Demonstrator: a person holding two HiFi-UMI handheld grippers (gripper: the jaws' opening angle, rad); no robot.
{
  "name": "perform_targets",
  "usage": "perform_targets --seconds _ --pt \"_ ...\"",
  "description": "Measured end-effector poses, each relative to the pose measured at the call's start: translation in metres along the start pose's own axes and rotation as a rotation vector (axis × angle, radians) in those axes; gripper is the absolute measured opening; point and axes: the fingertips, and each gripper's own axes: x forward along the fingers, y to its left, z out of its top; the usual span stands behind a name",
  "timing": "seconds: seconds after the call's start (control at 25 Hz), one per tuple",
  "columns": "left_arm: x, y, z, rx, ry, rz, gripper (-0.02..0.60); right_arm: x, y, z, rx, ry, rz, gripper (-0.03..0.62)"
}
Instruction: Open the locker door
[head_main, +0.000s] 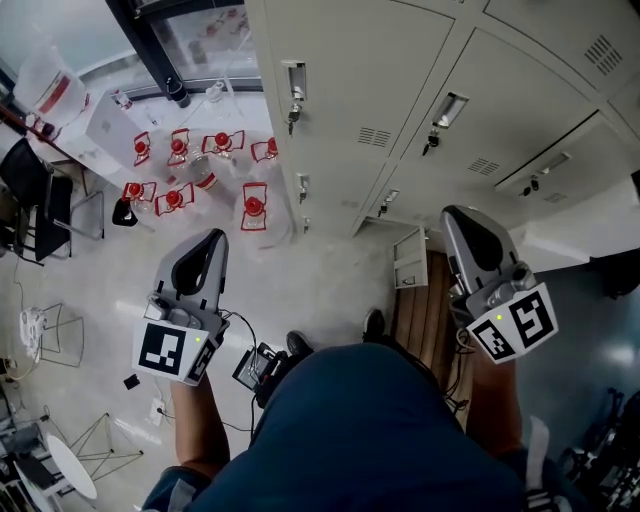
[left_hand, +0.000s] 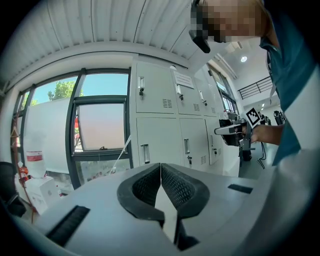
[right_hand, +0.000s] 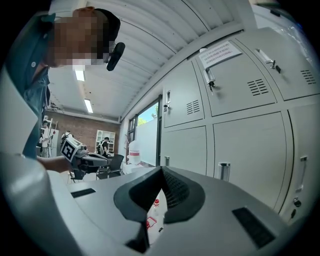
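Observation:
A bank of grey lockers (head_main: 420, 90) fills the top of the head view, and the doors in sight there are closed, each with a small recessed handle (head_main: 293, 95) and a key. My left gripper (head_main: 215, 238) is held out short of the lockers at the left, shut and empty. My right gripper (head_main: 462, 214) is held near the lower lockers at the right, also shut with nothing in it. In the left gripper view the pads (left_hand: 172, 187) meet at the tips, with locker doors (left_hand: 160, 145) well beyond them. In the right gripper view the lockers (right_hand: 245, 145) stand to the right of the closed gripper (right_hand: 161, 170).
Several clear bottles with red caps (head_main: 200, 165) stand on the floor by the window. Chairs (head_main: 40, 205) are at the far left. A small grey panel (head_main: 410, 258) stands beside wooden slats (head_main: 425, 305) at the lockers' foot. Cables and a black device (head_main: 258, 368) lie near the person's feet.

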Motion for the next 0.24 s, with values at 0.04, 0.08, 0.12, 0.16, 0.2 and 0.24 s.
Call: perform_targets --seconds 0.04,0.08,0.12,0.16,0.2,0.24 --pt "0.0007 -0.0003 -0.0006 0.003 0.001 -0.002 0.018 0.0004 -0.0012 -0.0007 0.000 0.000 -0.001 0.035" --pt "0.0015 -0.0007 -0.0010 0.004 0.002 -0.004 0.020 0.0009 -0.0022 -0.0013 0.001 0.001 -0.002 0.035" --pt "0.0020 -0.0010 -0.0013 0.004 0.003 -0.004 0.020 0.0014 -0.0029 -0.0019 0.002 0.002 -0.002 0.035" --pt "0.0024 -0.0012 -0.0013 0.002 0.004 -0.004 0.020 0.0018 -0.0032 -0.0022 0.002 0.003 -0.002 0.035" --pt "0.0026 -0.0014 -0.0013 0.000 0.005 -0.004 0.020 0.0023 -0.0033 -0.0025 0.002 0.004 -0.002 0.035" --pt "0.0028 -0.0016 -0.0012 0.000 0.005 -0.004 0.020 0.0027 -0.0033 -0.0027 0.002 0.006 -0.002 0.035"
